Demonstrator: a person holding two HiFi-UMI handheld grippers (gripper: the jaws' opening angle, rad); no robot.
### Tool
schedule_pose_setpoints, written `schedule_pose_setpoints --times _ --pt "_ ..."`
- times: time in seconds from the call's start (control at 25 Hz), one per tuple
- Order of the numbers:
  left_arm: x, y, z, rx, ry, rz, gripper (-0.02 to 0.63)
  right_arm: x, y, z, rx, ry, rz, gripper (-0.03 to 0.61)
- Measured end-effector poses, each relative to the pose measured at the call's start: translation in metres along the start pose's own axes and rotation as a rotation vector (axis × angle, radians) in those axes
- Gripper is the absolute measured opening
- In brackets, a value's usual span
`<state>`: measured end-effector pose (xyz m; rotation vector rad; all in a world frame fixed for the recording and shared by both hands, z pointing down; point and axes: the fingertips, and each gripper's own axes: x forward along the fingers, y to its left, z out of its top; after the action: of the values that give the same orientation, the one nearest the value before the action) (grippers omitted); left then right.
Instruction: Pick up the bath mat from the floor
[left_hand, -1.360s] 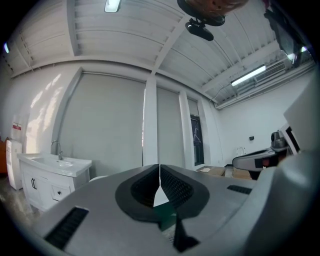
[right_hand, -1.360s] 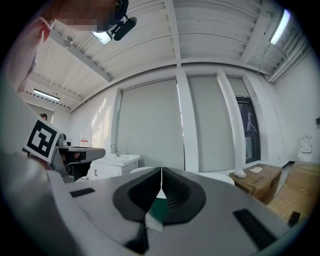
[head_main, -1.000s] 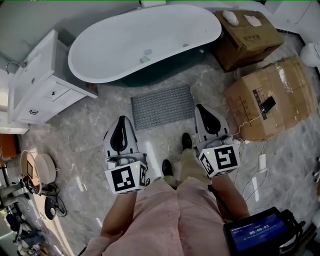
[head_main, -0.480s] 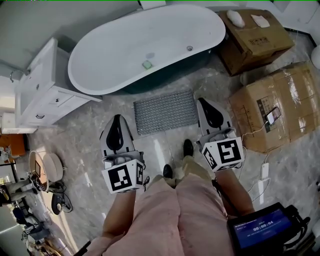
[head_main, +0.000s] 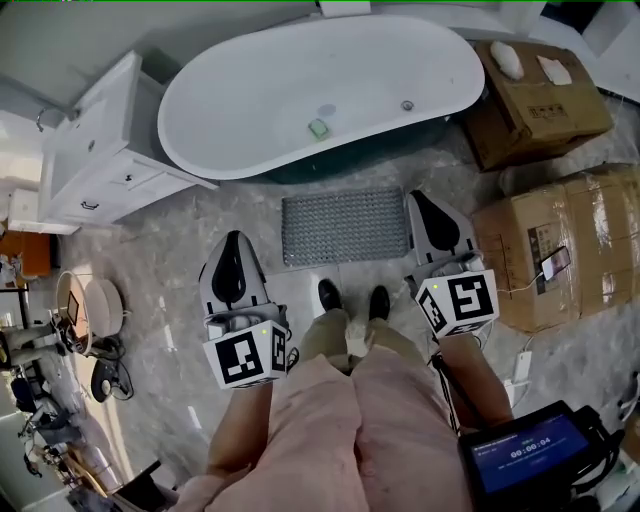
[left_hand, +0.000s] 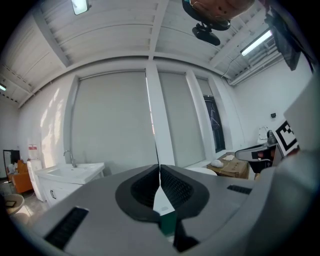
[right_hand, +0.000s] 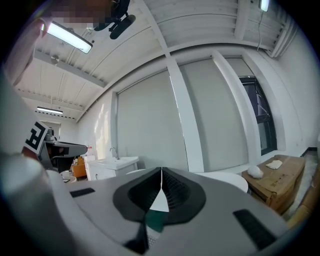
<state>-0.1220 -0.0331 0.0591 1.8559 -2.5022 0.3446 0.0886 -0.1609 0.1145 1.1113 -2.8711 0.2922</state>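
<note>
Nearest to me in the head view were the person's pink clothing (head_main: 340, 430) and a dark device with a lit blue screen (head_main: 528, 463) at the lower right. Just past them I had the left gripper (head_main: 232, 240) and the right gripper (head_main: 420, 198) held out level above the floor (head_main: 170, 260), one to each side of the black shoes (head_main: 329, 294). In the left gripper view its ribbed fingers (left_hand: 175, 187) were clenched pad to pad with nothing between them, and in the right gripper view the fingers (right_hand: 175, 192) were clenched in the same way, likewise empty. Ahead of the shoes the grey bath mat (head_main: 345, 226) lay flat on the marble floor, its long side running alongside the white bathtub (head_main: 250, 110) at the floor's far edge. The right gripper's tip showed over the mat's right end, and the left gripper sat well apart from it, off the mat's near left corner. A small green thing (head_main: 319, 128) lay inside the tub. To the left of the tub stood a white vanity cabinet (head_main: 110, 160). By the floor's right edge sat a taped cardboard box (head_main: 590, 220) with a phone (head_main: 555, 264) on top, and a second box (head_main: 540, 95) stood farther back, beside the tub's right end.
</note>
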Motion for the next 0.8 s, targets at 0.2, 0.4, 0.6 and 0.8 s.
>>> schedule_pose_setpoints --times 0.2,0.4,0.6,0.8 --pt "0.007 0.037 -0.015 -0.032 0.011 0.031 0.028 0.031 0.025 0.006 -0.033 0.003 0.032 0.018" --pt "0.023 0.085 -0.017 -0.065 -0.023 0.053 0.028 0.060 0.050 0.015 -0.055 0.001 0.024 0.018" --pt "0.037 0.136 -0.022 -0.106 -0.048 0.061 0.028 0.093 0.084 0.030 -0.077 -0.017 0.011 0.018" --pt "0.051 0.163 -0.021 -0.116 -0.078 0.037 0.028 0.109 0.106 0.041 -0.092 -0.028 -0.007 0.018"
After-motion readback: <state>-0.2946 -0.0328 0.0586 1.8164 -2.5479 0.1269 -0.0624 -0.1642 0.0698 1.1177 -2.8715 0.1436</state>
